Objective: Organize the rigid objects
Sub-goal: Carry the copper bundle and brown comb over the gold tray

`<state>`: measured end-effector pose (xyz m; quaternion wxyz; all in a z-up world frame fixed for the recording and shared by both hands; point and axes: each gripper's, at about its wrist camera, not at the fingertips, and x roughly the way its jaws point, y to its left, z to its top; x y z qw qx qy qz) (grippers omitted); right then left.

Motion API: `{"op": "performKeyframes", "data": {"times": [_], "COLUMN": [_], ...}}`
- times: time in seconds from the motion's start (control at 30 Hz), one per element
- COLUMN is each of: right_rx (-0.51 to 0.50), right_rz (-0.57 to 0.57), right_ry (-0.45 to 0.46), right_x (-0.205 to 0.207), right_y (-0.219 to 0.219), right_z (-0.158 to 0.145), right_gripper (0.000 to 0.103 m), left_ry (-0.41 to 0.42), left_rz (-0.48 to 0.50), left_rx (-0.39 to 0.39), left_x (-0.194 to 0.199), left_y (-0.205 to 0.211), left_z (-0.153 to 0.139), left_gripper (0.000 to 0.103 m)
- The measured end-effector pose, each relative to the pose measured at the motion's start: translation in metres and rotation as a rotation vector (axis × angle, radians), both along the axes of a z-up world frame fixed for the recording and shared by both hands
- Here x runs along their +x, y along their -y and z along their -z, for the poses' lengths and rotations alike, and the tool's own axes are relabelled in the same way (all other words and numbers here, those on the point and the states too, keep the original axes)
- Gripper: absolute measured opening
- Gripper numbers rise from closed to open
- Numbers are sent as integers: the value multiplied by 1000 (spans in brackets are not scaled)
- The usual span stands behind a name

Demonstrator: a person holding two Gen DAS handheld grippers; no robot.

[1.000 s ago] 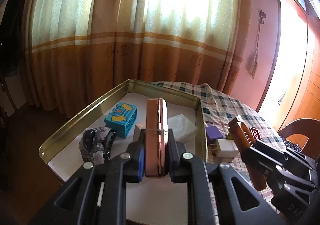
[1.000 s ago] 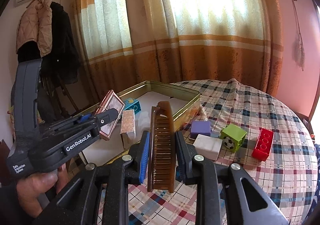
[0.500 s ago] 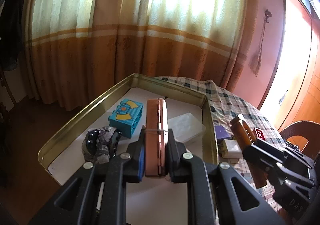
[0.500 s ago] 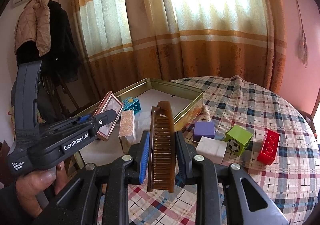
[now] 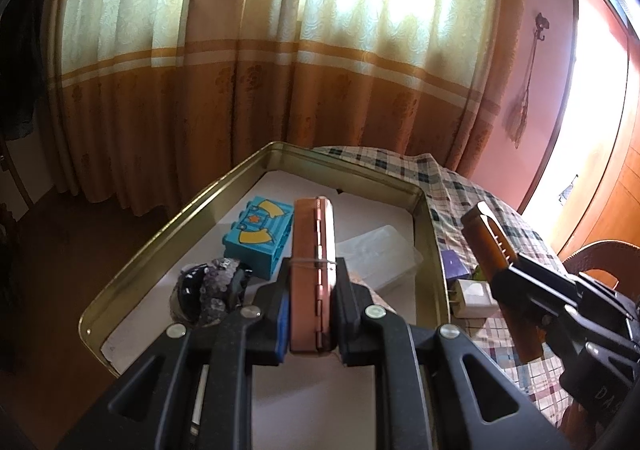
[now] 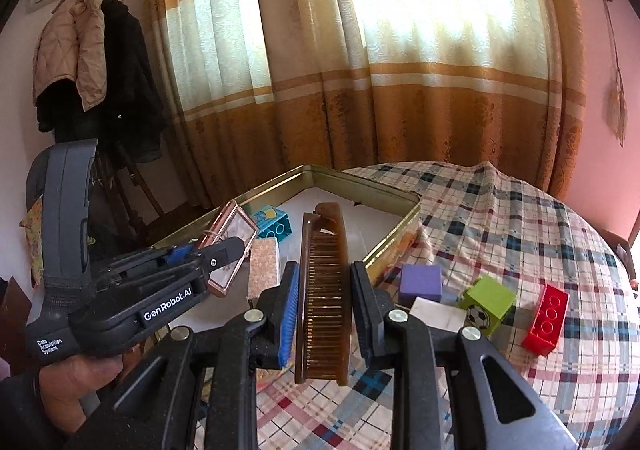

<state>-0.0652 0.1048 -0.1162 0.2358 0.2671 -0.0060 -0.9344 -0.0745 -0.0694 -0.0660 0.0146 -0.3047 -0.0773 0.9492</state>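
My left gripper (image 5: 311, 282) is shut on a pink hinged case (image 5: 312, 250) with a rubber band around it, held edge-up above the gold metal tray (image 5: 132, 290). The case also shows in the right wrist view (image 6: 228, 250). My right gripper (image 6: 324, 286) is shut on a brown comb (image 6: 324, 282), held over the tray's near right edge. The comb also shows in the left wrist view (image 5: 488, 238). In the tray lie a blue toy brick (image 5: 258, 236), a clear plastic box (image 5: 380, 258), a dark sequined object (image 5: 208, 290) and a glittery beige block (image 6: 264, 266).
On the plaid tablecloth (image 6: 520, 234) right of the tray lie a purple cube (image 6: 422, 280), a white block (image 6: 438, 316), a green football cube (image 6: 488, 304) and a red brick (image 6: 546, 320). Curtains hang behind. Coats hang at far left.
Both grippers have moved slightly forward toward the tray, still holding the case and the comb. Objects in the tray have not moved.
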Motion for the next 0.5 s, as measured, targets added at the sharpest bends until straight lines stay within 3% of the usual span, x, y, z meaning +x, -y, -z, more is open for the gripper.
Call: {"op": "performKeyframes", "data": {"times": [0.5], "right_rx": [32], "right_rz": [-17], "right_ry": [79], "right_x": [-61], "right_y": [18], "right_z": [5], "right_gripper": [28], "left_ry": [92], "left_rz": [-14], "left_rx": [-22], "left_x": [-26], "left_y": [18], "left_z": [-7], "left_gripper": [16]}}
